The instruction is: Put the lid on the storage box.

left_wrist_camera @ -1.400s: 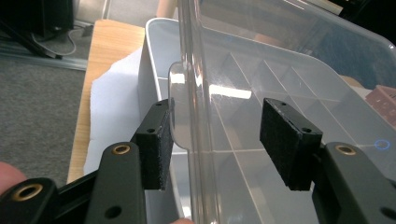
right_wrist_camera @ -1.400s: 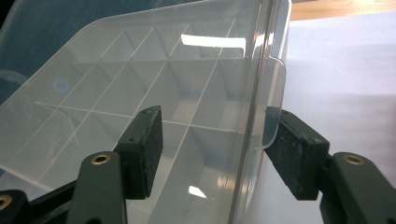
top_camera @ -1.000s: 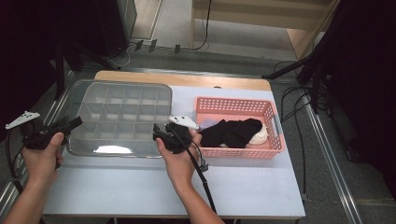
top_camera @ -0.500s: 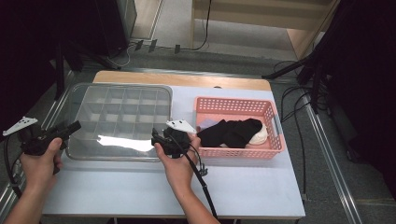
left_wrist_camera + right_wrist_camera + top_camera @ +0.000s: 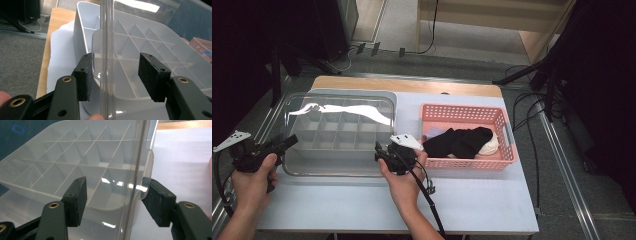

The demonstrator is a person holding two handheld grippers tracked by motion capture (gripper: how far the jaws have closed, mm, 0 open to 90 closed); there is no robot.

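Clear lid (image 5: 339, 117) of the compartment box (image 5: 337, 150) now tipped up vs 1 s ago, when it lay flat. Left gripper (image 5: 287, 143) at box's near-left corner: jaws apart, lid edge (image 5: 106, 60) between pads, not pressed. Right gripper (image 5: 379, 152) at near-right corner, same: jaws apart astride lid edge (image 5: 138, 170), no clamp. Box sits left-centre on table (image 5: 362, 205). Farther right: pink basket (image 5: 467, 115) w/ black cloth (image 5: 459, 141).

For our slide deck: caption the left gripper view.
Open left gripper straddling the clear lid's edge above a divided box.
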